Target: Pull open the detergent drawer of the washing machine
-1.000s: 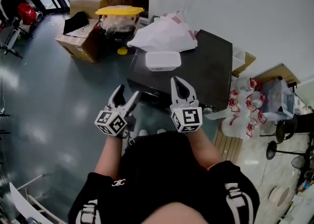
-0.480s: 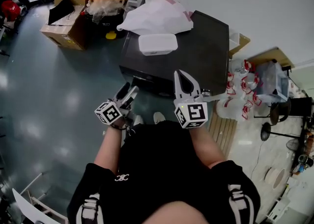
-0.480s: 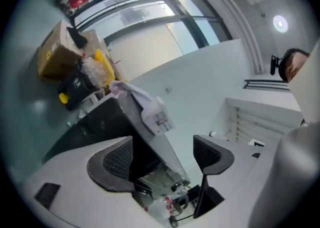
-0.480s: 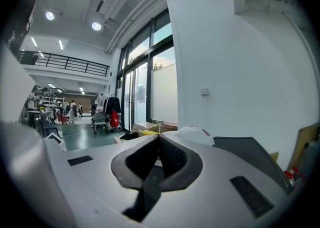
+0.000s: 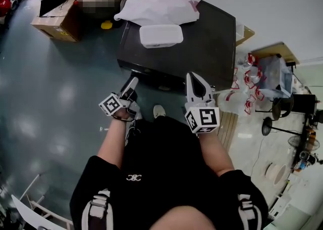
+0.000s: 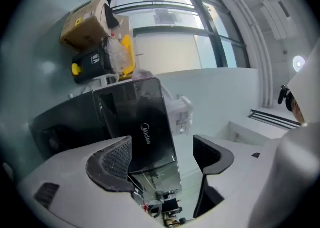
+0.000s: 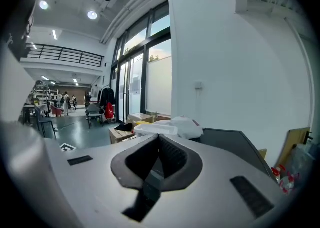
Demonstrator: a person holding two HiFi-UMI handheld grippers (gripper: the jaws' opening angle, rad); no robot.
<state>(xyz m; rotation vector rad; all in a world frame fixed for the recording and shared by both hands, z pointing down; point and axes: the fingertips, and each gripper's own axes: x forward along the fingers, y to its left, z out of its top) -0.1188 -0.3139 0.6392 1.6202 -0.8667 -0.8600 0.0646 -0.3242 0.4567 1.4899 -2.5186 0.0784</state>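
White container [image 5: 161, 36] just beside white bag [image 5: 159, 4]; cardboard box [image 5: 50, 19] well apart.
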